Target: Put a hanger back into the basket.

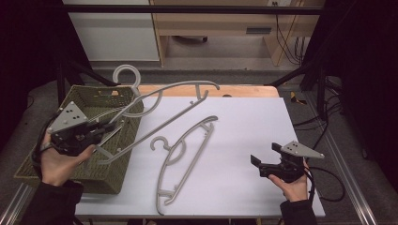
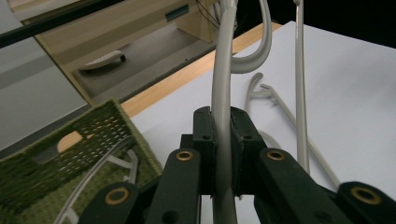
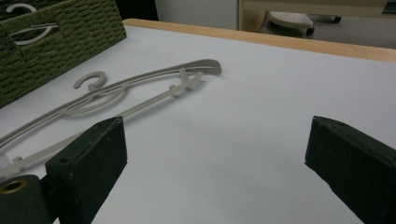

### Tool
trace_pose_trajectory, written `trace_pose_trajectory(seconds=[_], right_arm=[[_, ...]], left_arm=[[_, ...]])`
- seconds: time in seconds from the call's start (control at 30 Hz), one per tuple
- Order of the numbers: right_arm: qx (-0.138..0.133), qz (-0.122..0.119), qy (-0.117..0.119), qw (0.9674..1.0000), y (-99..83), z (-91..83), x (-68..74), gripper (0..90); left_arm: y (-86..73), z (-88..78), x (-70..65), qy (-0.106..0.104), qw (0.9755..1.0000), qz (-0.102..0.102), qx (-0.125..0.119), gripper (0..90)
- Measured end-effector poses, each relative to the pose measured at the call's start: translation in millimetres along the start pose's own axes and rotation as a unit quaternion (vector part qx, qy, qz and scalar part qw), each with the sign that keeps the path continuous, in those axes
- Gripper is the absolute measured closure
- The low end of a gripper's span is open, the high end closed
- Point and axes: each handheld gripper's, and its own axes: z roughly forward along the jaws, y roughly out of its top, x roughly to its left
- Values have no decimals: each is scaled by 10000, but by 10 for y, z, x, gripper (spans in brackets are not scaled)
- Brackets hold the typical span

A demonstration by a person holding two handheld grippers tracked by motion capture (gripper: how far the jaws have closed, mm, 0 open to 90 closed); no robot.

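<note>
1. My left tool (image 1: 109,125), at nine o'clock in the high view, pinches a grey plastic hanger (image 1: 164,101) by its arm and holds it lifted over the woven green basket (image 1: 28,171); the hanger's hook (image 1: 126,74) points toward eleven o'clock above the basket's far rim, and its far end reaches toward twelve o'clock over the white tabletop (image 1: 253,126).

2. In the left gripper view, the two black pads are pressed together on the held hanger's (image 2: 223,93) rounded bar, which rises straight up between them; the basket (image 2: 51,177) sits at seven o'clock, with another pale hanger piece (image 2: 100,163) lying inside it.

3. A second hanger (image 1: 180,161) lies flat on the tabletop near the centre of the high view, well apart from both tools, its hook (image 1: 161,142) toward the basket and its long bar running from one o'clock down to six o'clock.

4. My right tool (image 1: 259,167), at four o'clock in the high view, is spread wide with nothing between its jaws, and points toward nine o'clock just above the tabletop.

5. In the right gripper view, the jaws stand far apart at the lower corners over bare white tabletop (image 3: 261,121); the lying hanger (image 3: 140,88) stretches across at ten o'clock, with the basket (image 3: 70,37) beyond it at eleven o'clock.
</note>
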Motion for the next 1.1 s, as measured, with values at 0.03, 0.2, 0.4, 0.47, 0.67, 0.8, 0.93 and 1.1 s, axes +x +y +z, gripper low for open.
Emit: trace_pose_trajectory(seconds=[0.03, 0.2, 0.4, 0.47, 0.67, 0.8, 0.93, 1.1], right_arm=[[-3, 4, -3, 10000, 1, 0, 0, 56], [-26, 7, 17, 10000, 6, -12, -1, 57], [-15, 4, 2, 10000, 9, -5, -1, 57], [-28, 3, 2, 10000, 10, 3, 4, 57], [25, -23, 9, 10000, 8, 10, 18, 57], [47, -55, 5, 10000, 7, 28, 26, 57], [60, -50, -22, 10000, 5, 39, 30, 57], [56, -49, -28, 10000, 4, 39, 29, 58]], left_arm=[[2, -10, 29, 25, 10000, -16, 8, 828], [-11, -45, 233, 178, 9998, -91, 24, 828], [-75, -39, 454, 368, 9990, -161, 182, 827], [-111, -29, 529, 435, 9988, -165, 166, 827], [-318, -36, 795, 583, 9969, -425, 298, 827], [-460, -43, 955, 727, 9947, -544, 486, 827], [-601, -59, 1077, 748, 9936, -620, 573, 826], [-757, -70, 1198, 854, 9915, -762, 612, 827]])
